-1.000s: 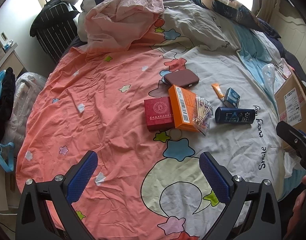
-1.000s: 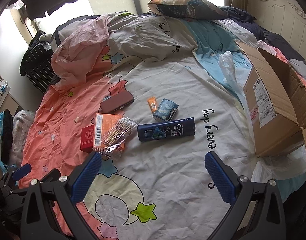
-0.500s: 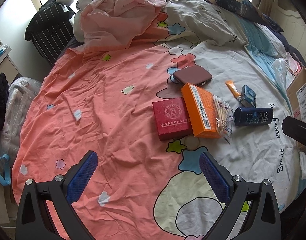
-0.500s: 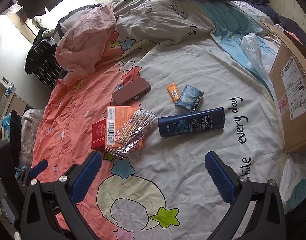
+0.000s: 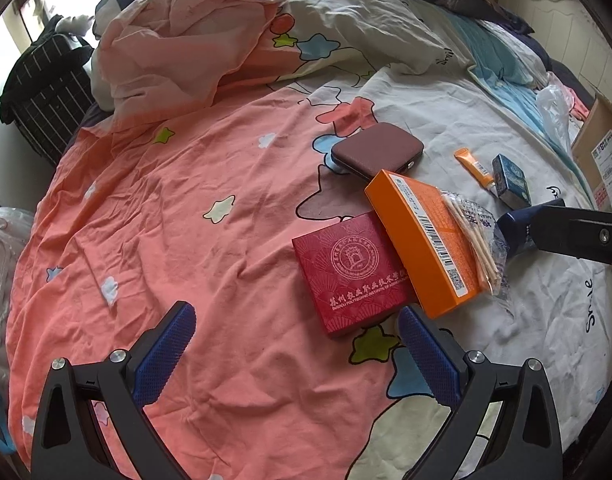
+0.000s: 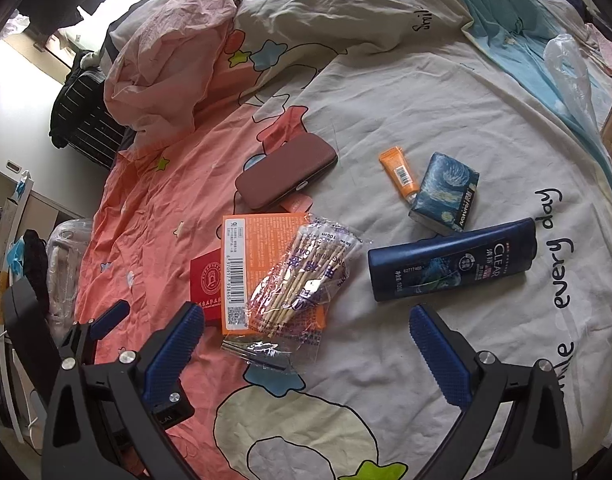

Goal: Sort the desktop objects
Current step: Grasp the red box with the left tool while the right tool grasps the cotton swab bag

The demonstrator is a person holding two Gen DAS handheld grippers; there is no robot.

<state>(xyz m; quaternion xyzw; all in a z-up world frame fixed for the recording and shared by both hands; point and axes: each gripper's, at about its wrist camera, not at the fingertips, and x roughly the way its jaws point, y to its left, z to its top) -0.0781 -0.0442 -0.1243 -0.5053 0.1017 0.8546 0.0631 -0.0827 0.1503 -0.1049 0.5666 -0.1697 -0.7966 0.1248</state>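
On the bed cover lie a red box point(image 5: 352, 274) point(image 6: 206, 284), an orange box point(image 5: 424, 240) point(image 6: 262, 248) leaning on it, a clear bag of cotton swabs point(image 6: 302, 276) point(image 5: 476, 244) on the orange box, a maroon case point(image 5: 378, 151) point(image 6: 286, 176), an orange tube point(image 6: 398, 174) point(image 5: 475, 168), a dark blue tissue pack point(image 6: 444, 192) point(image 5: 511, 180) and a blue shampoo bottle point(image 6: 452, 264). My left gripper point(image 5: 296, 344) is open and empty, just short of the red box. My right gripper point(image 6: 306, 348) is open and empty, above the swab bag and bottle.
A cardboard box point(image 5: 600, 160) stands at the right edge with a clear plastic bag point(image 6: 570, 76) beside it. A bunched pink sheet point(image 5: 178, 44) lies at the back left. A striped black bag point(image 5: 42, 92) stands off the bed's left side.
Both grippers have moved forward and down toward the objects, which now look larger and closer. Both stay open. Nothing on the bed has moved.
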